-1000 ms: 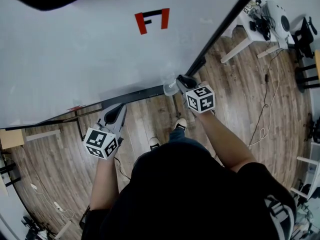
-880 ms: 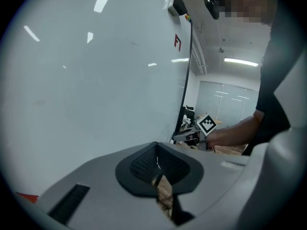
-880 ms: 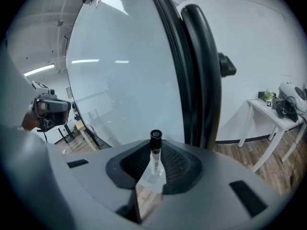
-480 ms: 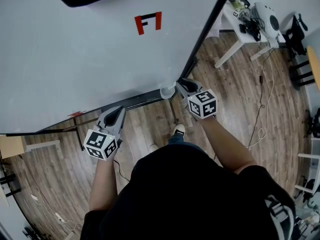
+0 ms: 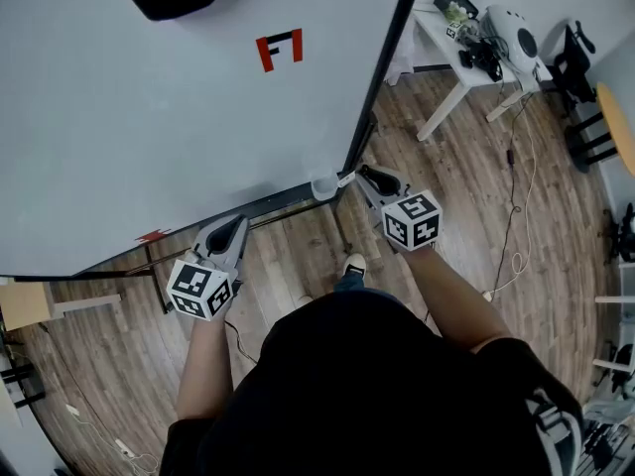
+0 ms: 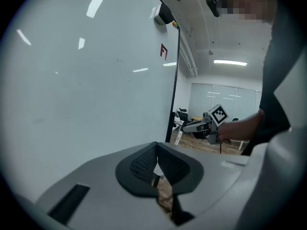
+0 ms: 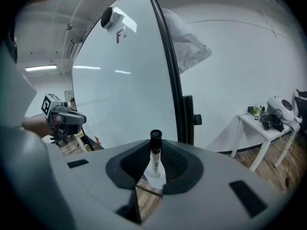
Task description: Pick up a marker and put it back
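White-barrelled and black-capped, the marker (image 7: 155, 152) is sitting between the pads of the right gripper (image 7: 154, 169), whose jaws are clamping its barrel, while the capped end is pointing away from the gripper's camera. In the head view the right gripper (image 5: 371, 178) is hanging off the lower right corner of the whiteboard (image 5: 149, 117), and the marker (image 5: 345, 178) is projecting from its tip toward a white cup (image 5: 324, 186). That cup is sitting at the right end of the black tray (image 5: 278, 204), which is running along the board's bottom edge. Whether the marker is touching the cup cannot be told. The left gripper (image 5: 226, 234) is hovering just short of the tray, about midway along it. In its own view the left gripper (image 6: 156, 169) is showing both jaws lying together with nothing between them. A red mark (image 5: 280, 50) is showing on the board, toward its upper right. The person is standing over a wood floor (image 5: 466, 196), one gripper in each hand. A white table (image 5: 446, 43) is standing beyond the board's right edge, well apart from both grippers. Each gripper is also appearing in the other's view, off to one side of the board.
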